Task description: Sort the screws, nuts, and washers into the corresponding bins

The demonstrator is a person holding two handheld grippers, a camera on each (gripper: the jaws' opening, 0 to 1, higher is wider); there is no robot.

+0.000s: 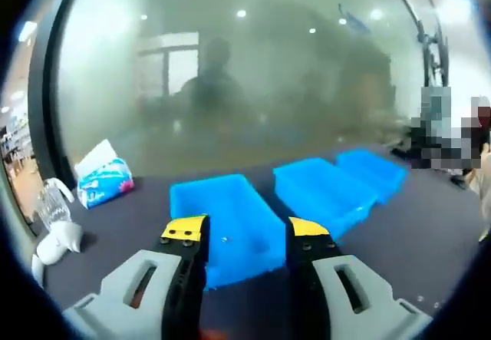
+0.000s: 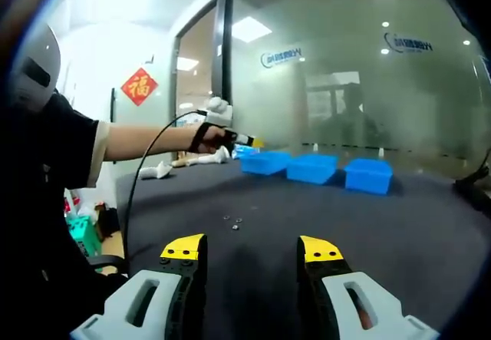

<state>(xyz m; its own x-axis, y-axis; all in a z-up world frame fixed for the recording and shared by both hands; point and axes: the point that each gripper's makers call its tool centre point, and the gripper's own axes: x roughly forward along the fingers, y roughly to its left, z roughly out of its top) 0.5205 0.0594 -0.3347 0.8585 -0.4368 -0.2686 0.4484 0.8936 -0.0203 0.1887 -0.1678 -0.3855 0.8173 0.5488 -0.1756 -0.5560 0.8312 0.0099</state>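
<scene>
- Three bins point(image 1: 230, 225), ahead of the left gripper point(image 1: 245, 240): smooth blue plastic, slightly glossy.
- Table surface point(image 2: 322, 217): dark, matt.
- Right gripper point(image 2: 252, 252): matt grey plastic bodies, yellow tips.
- Small parts point(image 2: 232, 221) beyond its jaws: pale, metallic-looking.
- Wall point(image 1: 253, 71): frosted glass.

Too small to sort by type: small hardware pieces point(image 2: 232, 222) on the dark table point(image 2: 399, 232), ahead of the right gripper's fingertips point(image 2: 186, 248).
</scene>
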